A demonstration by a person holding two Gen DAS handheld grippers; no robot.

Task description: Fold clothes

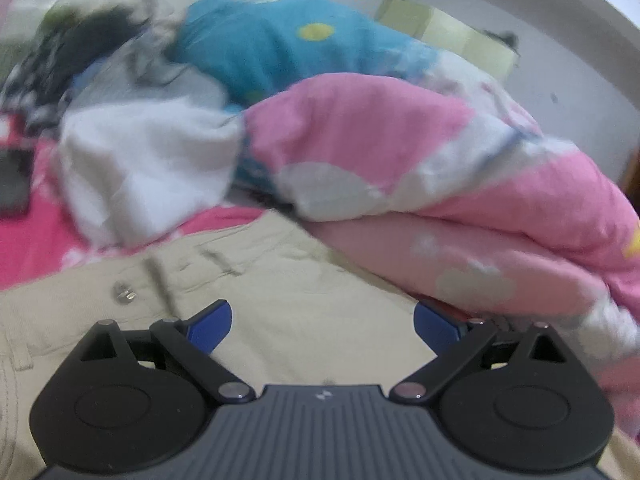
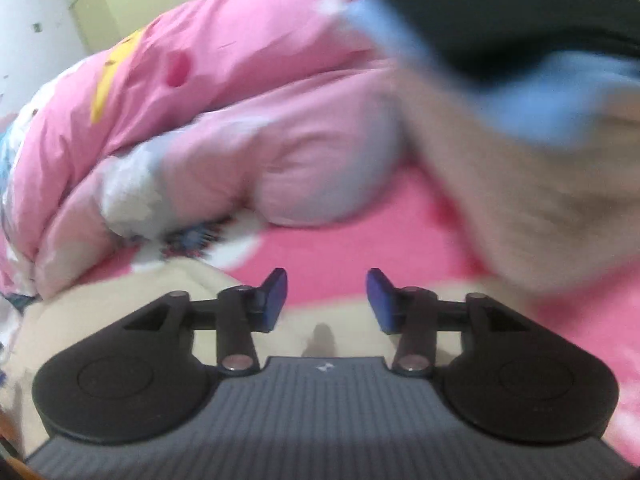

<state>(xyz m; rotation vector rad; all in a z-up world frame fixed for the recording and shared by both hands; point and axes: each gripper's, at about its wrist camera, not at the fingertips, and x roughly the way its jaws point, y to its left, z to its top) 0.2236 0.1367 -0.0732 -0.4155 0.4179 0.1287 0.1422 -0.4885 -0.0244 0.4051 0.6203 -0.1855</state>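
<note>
Beige trousers with a metal button lie spread on the pink bed sheet, waistband towards the far side. My left gripper hovers just over them, open wide, with nothing between its blue pads. In the right wrist view, which is blurred, the beige cloth shows below and to the left of my right gripper. That gripper is open, its blue pads apart with only the cloth and the pink sheet behind the gap.
A bunched pink quilt lies just beyond the trousers. Behind it sits a pile of clothes: white, blue with a yellow dot, dark. A dark flat slab lies left. A blurred beige, blue and black shape fills the right view's upper right.
</note>
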